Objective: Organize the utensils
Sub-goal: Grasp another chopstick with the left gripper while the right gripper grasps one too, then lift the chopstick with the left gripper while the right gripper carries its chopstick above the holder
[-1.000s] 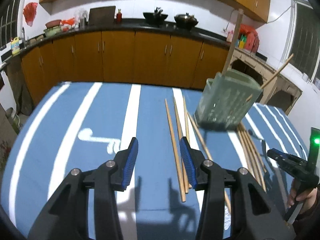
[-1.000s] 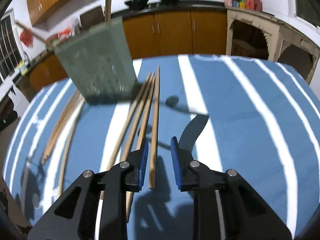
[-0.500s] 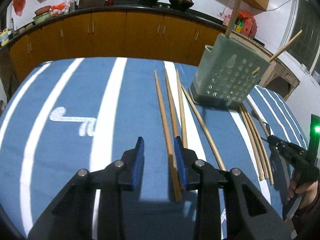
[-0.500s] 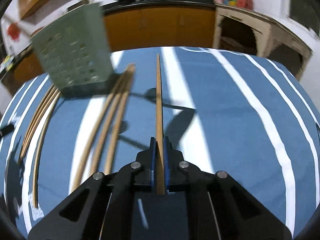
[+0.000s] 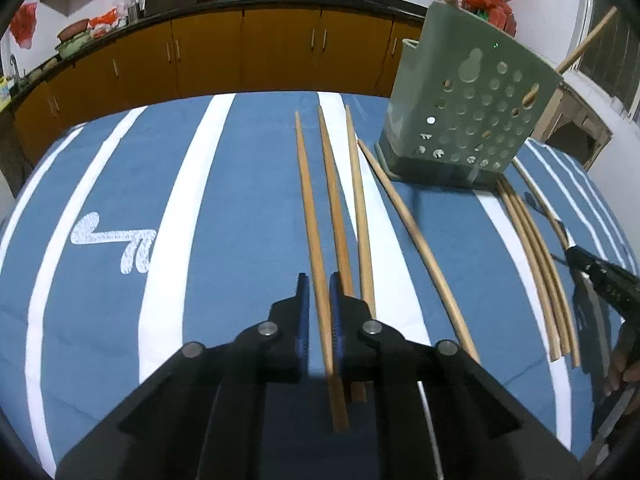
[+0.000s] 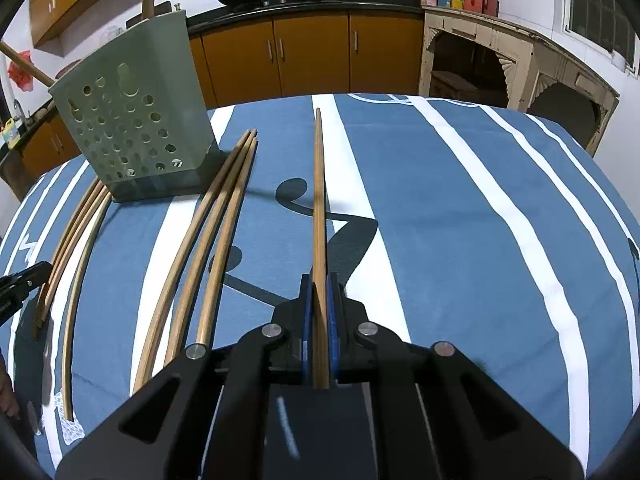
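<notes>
A second ago the left gripper stood wide open above the cloth with the leftmost chopstick lying outside its right finger; it has since come down and closed, so that this stick now runs between the blue pads and out ahead of them. The right gripper, open around its own chopstick a second ago, has clamped it and raised its far end off the blue striped tablecloth, straight ahead of the jaws.
</notes>
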A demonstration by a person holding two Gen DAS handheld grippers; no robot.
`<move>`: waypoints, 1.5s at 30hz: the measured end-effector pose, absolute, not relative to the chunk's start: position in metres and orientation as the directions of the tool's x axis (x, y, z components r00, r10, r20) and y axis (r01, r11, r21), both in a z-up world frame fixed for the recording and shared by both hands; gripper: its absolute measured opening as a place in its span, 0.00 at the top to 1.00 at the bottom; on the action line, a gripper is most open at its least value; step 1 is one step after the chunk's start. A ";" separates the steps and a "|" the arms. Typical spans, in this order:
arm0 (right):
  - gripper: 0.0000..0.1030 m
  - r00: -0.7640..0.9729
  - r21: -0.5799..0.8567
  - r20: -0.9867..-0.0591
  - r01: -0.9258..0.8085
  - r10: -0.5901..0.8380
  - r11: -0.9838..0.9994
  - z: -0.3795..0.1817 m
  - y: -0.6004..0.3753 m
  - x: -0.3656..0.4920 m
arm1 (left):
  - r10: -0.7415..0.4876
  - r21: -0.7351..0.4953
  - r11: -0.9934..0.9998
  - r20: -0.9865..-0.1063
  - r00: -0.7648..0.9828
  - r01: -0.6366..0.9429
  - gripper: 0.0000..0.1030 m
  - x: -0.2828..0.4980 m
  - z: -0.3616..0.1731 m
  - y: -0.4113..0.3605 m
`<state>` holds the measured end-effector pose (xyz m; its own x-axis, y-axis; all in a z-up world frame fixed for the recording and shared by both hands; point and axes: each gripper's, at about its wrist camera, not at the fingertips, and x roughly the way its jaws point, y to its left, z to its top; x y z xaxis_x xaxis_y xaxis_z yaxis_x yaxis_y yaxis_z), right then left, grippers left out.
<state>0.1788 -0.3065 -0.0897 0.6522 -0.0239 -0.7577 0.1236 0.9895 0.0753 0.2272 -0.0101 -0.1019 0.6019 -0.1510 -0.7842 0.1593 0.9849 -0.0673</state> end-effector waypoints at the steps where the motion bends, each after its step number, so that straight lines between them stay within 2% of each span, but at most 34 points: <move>1: 0.92 0.652 0.074 -0.758 0.123 -0.024 0.990 -0.089 -0.306 0.179 | -0.146 -0.063 0.986 -0.783 0.604 0.157 0.91 0.227 -0.102 -0.010; 8: 0.92 0.653 0.096 -0.757 0.146 -0.023 0.985 -0.090 -0.312 0.177 | -0.093 -0.081 0.996 -0.782 0.617 0.047 0.92 0.230 -0.103 0.030; 23: 0.92 0.652 0.097 -0.758 0.141 -0.018 0.985 -0.091 -0.312 0.174 | -0.125 -0.098 0.992 -0.773 0.622 0.078 0.91 0.218 -0.103 0.043; 37: 0.92 0.651 0.089 -0.759 0.132 -0.019 0.987 -0.091 -0.310 0.162 | -0.099 -0.055 0.994 -0.777 0.621 0.091 0.89 0.199 -0.103 0.040; 45: 0.92 0.654 0.113 -0.757 0.134 -0.002 0.984 -0.090 -0.314 0.157 | -0.097 -0.055 0.995 -0.779 0.620 0.087 0.92 0.196 -0.103 0.041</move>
<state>0.1570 -0.3139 -0.0902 0.6536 -0.0020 -0.7568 0.1341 0.9845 0.1132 0.1964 0.0409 -0.1031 0.6199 -0.0967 -0.7787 0.0866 0.9947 -0.0547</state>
